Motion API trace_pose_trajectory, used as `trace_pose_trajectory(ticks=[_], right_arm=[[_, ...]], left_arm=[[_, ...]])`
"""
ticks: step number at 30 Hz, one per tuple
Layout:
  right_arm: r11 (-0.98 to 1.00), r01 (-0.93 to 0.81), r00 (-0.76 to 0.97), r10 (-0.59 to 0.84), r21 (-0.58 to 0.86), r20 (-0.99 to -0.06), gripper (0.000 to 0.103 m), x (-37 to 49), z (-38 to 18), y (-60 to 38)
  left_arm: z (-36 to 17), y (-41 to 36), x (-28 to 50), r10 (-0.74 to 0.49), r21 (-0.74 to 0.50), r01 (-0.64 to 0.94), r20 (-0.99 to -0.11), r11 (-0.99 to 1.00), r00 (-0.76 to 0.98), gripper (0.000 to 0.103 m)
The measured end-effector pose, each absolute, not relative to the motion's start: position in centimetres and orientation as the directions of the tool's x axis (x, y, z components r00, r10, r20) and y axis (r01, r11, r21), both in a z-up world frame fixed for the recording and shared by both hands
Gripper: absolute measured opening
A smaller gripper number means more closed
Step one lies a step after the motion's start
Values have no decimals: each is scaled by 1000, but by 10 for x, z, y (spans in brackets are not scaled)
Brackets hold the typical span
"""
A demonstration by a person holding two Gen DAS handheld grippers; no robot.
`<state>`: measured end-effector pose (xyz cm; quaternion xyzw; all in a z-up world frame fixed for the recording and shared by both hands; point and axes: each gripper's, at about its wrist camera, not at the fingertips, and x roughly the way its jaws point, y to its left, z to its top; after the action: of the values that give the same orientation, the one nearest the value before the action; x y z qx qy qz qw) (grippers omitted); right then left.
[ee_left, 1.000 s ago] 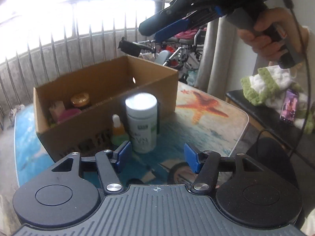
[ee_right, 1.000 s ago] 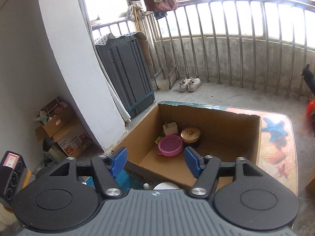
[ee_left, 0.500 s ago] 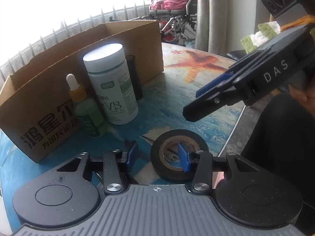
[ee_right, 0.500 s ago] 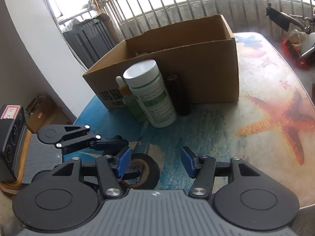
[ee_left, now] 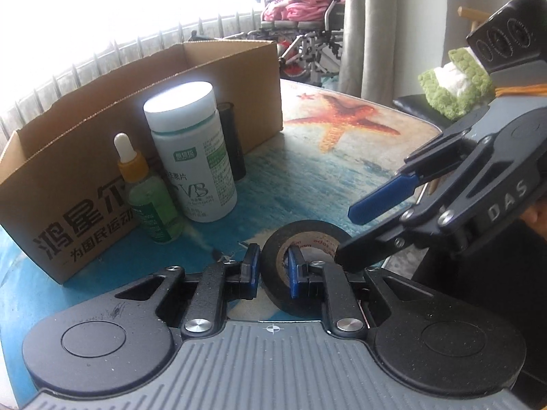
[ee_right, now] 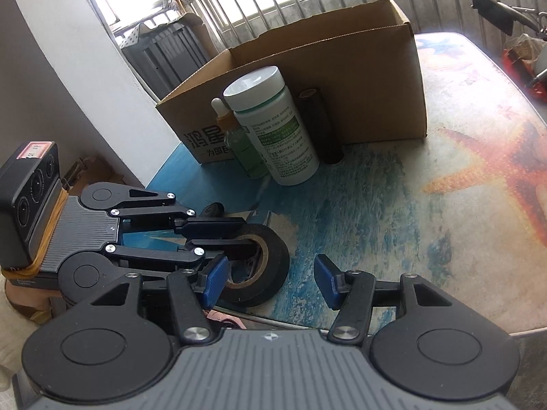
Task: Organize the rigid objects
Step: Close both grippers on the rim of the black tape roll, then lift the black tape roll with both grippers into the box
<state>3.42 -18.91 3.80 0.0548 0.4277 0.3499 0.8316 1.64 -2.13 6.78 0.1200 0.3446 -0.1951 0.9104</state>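
Observation:
A black tape roll (ee_left: 304, 235) lies on the table near its front edge; it also shows in the right wrist view (ee_right: 270, 263). My left gripper (ee_left: 271, 268) is shut on the roll's near wall, one finger outside and one inside the hole. My right gripper (ee_right: 270, 278) is open and empty, just above and right of the roll. A white pill bottle (ee_left: 191, 153), a green dropper bottle (ee_left: 150, 201) and a dark cylinder (ee_left: 232, 143) stand against the cardboard box (ee_left: 85, 177).
The table (ee_right: 444, 205) has an ocean and starfish print; its edge runs close behind the roll. A balcony railing (ee_right: 307, 3) stands behind the box. A chair with a green-and-white cloth (ee_left: 451, 85) is at the right.
My left gripper came down and closed on the tape roll's wall. My right gripper came down from above the box to beside the roll and stayed open.

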Motion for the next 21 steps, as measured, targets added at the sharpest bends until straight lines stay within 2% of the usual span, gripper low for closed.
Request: trace_pose_trajectory(ticks=[4, 5, 6, 7, 8, 13, 21], right_arm=[[764, -543, 412, 604, 349, -682, 59, 31, 33, -180], [767, -544, 418, 600, 342, -682, 55, 31, 33, -178], [770, -539, 428, 599, 341, -677, 51, 31, 33, -177], [771, -533, 434, 603, 349, -670, 36, 31, 33, -177], [781, -518, 447, 595, 349, -668, 27, 30, 33, -177], [798, -500, 507, 585, 337, -633, 22, 26, 35, -178], [832, -498, 643, 543, 244, -540, 21, 5, 48, -177]], left_arm=[[78, -23, 9, -266, 118, 430, -634, 895, 726, 16], [80, -25, 7, -256, 133, 425, -627, 895, 736, 16], [81, -26, 5, -247, 151, 422, -620, 894, 745, 16], [81, -26, 3, -242, 162, 422, -617, 892, 749, 17], [81, -27, 2, -231, 174, 418, -619, 892, 751, 17], [80, -22, 1, -236, 153, 407, -614, 900, 753, 17], [92, -20, -5, -266, 138, 409, -568, 902, 779, 16]])
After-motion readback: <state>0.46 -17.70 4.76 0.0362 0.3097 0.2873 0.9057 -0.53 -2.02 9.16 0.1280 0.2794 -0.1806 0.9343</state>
